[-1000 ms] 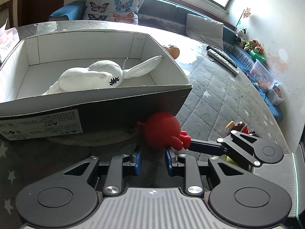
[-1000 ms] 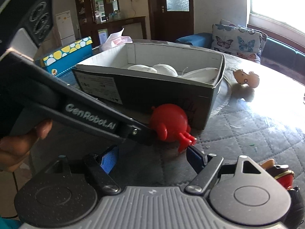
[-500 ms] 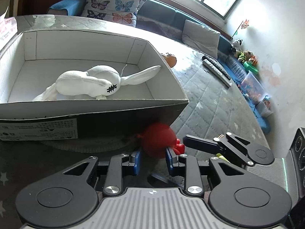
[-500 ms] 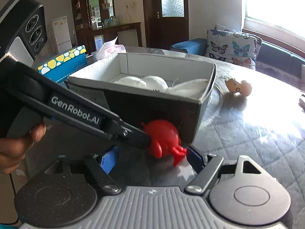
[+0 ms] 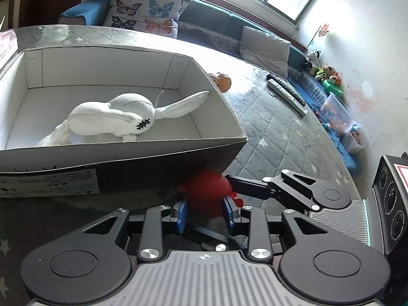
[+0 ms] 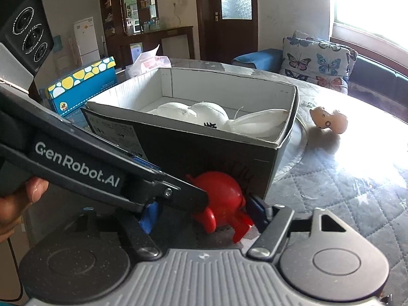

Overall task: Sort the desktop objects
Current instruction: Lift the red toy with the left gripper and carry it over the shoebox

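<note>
A red rubber toy point(image 5: 207, 191) lies on the table against the near wall of an open cardboard box point(image 5: 122, 150). My left gripper point(image 5: 205, 213) has its blue pads on both sides of the toy and is shut on it. My right gripper point(image 6: 204, 214) is open wide around the same toy point(image 6: 221, 196), with the left gripper's arm crossing in front of it. A white plush rabbit point(image 5: 114, 119) lies inside the box; it also shows in the right wrist view point(image 6: 216, 119).
A small peach-coloured toy point(image 6: 329, 122) lies on the quilted table cover beyond the box corner point(image 5: 221, 83). Two remote controls point(image 5: 285, 93) lie far right. A blue dotted box point(image 6: 81, 86) and a tissue pack point(image 6: 150, 62) stand behind the cardboard box.
My left gripper has moved forward and closed its pads on the red toy. My right gripper has drawn closer to the toy and stays open.
</note>
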The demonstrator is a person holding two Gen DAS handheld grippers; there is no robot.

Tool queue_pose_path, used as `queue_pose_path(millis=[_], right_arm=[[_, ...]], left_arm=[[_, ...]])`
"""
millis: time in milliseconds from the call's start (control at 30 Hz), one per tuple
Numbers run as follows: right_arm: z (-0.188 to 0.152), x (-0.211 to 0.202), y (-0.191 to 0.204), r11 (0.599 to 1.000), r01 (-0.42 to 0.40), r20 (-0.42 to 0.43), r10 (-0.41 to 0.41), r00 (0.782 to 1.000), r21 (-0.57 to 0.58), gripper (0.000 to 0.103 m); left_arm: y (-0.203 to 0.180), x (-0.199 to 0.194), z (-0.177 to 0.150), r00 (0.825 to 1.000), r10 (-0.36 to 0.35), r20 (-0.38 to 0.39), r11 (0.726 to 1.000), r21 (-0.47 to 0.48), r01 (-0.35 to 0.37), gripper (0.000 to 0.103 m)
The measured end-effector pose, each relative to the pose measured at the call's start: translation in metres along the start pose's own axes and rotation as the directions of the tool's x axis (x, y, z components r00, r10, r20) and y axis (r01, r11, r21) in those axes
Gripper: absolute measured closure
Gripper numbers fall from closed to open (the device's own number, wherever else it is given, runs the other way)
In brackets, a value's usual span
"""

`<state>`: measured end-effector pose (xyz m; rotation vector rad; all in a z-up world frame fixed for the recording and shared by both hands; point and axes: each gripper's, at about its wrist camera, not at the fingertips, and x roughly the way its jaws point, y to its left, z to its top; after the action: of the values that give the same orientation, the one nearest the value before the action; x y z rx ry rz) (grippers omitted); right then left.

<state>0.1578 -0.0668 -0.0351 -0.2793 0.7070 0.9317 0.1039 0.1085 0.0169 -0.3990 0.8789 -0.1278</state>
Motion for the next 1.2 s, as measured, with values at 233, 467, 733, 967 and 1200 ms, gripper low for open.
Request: queue_pose_path(millis=[233, 467, 733, 967, 1200], right_arm=[[-0.003, -0.005, -0.002, 1.0, 0.017, 0.002, -0.017, 1.0, 0.012, 0.047], [-0.009, -0.015, 0.001, 1.0, 0.019, -0.014, -0.019, 1.0, 0.023, 0.054], [-0.023, -0.035, 0.008, 0.999, 0.006, -0.023, -0.005, 1.0, 0.039, 0.054], [-0.027, -0.041, 0.006, 0.999, 0.027, -0.012, -0.026, 1.0, 0.046, 0.048], [-0.028, -0.043, 0.007, 0.999, 0.009, -0.016, -0.009, 1.0, 0.044, 0.047]], left_arm=[[0.001, 0.002, 0.0, 1.0, -0.013, 0.007, 1.0, 0.0, 0.013, 0.069], [0.003, -0.001, -0.003, 0.999, -0.044, 0.002, 0.999, -0.001, 0.044, 0.068], [-0.001, -0.007, -0.014, 0.995, -0.092, -0.025, 0.995, 0.032, 0.093, 0.066], [-0.014, -0.007, -0.02, 0.992, -0.109, -0.057, 0.989, 0.093, 0.114, 0.066], [-0.012, -0.01, -0.018, 0.994, -0.105, -0.042, 0.991, 0.082, 0.108, 0.066]])
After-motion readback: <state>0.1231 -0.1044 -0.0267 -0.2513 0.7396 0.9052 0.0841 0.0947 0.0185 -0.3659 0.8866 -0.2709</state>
